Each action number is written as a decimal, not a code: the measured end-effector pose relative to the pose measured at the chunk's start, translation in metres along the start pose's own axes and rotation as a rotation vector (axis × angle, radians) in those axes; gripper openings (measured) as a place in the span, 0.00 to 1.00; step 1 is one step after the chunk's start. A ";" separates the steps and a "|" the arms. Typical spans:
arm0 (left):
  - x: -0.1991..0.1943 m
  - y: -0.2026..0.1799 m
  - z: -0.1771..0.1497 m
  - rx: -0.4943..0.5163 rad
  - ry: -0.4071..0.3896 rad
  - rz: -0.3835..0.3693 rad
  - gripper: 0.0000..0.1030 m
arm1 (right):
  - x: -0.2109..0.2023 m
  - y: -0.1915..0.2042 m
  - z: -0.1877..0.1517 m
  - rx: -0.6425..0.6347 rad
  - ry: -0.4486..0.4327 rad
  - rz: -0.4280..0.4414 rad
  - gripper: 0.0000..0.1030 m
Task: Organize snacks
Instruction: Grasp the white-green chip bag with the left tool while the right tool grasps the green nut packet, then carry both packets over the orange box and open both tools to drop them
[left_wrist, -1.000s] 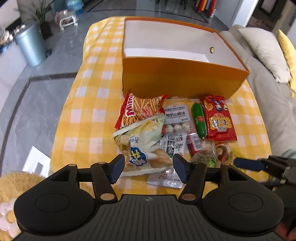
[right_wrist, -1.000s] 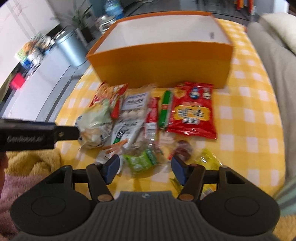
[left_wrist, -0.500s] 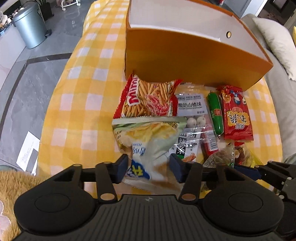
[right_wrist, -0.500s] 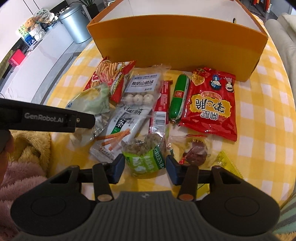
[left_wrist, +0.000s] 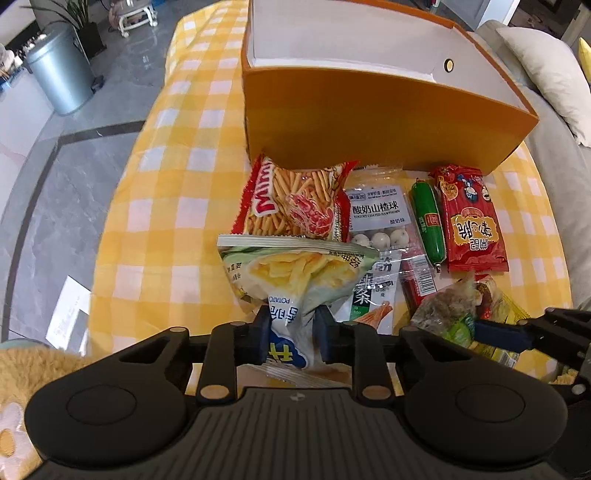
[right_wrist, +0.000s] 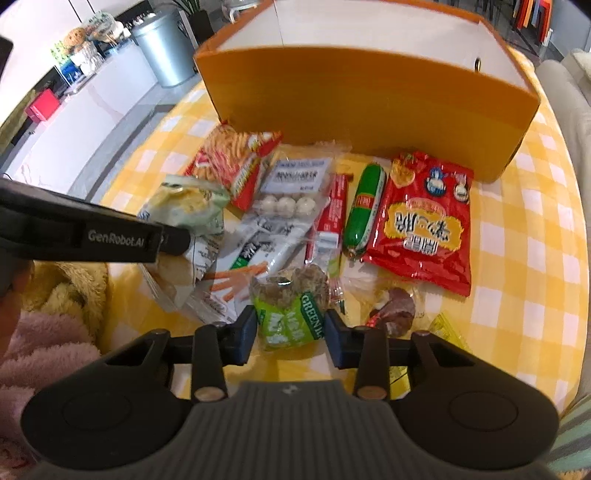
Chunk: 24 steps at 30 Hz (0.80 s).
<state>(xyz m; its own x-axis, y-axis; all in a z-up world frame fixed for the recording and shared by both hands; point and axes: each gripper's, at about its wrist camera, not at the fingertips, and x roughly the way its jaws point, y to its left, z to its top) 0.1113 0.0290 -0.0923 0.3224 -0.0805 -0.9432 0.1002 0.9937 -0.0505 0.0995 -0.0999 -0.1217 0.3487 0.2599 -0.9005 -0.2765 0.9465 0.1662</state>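
Note:
An open orange box (left_wrist: 369, 122) stands at the far side of the yellow checked tablecloth (left_wrist: 177, 184), with snack packs lying in front of it. My left gripper (left_wrist: 291, 334) is shut on the near end of a pale green potato chip bag (left_wrist: 295, 273), which is pinched and crumpled between the pads. My right gripper (right_wrist: 290, 338) has a green snack pack (right_wrist: 288, 317) between its closing jaws, and both pads touch the pack's sides. The left gripper's finger (right_wrist: 173, 240) shows on the chip bag (right_wrist: 192, 206) in the right wrist view.
A red shrimp-stick bag (left_wrist: 295, 199), a hawthorn ball pack (left_wrist: 376, 218), a green sausage (left_wrist: 428, 225) and a red bag (left_wrist: 472, 221) lie before the box. A sofa cushion (left_wrist: 546, 74) is at the right, a metal bin (left_wrist: 61, 74) on the floor at the left.
Both grippers came lower and nearer to the snacks. The left jaws went from wide apart to pinching the chip bag. The right jaws narrowed onto the green pack.

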 end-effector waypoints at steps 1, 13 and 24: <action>-0.003 -0.001 -0.001 0.004 -0.006 0.007 0.25 | -0.004 0.000 0.000 -0.004 -0.010 0.002 0.36; -0.067 -0.013 0.003 0.075 -0.145 0.040 0.24 | -0.072 -0.010 0.013 0.039 -0.168 -0.007 0.36; -0.105 -0.017 0.065 0.132 -0.281 0.029 0.24 | -0.123 -0.027 0.082 0.019 -0.320 -0.016 0.36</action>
<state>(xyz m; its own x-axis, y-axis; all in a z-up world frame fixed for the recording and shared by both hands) 0.1367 0.0153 0.0288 0.5725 -0.0894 -0.8150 0.2031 0.9785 0.0353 0.1372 -0.1423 0.0177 0.6178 0.2895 -0.7311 -0.2535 0.9534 0.1634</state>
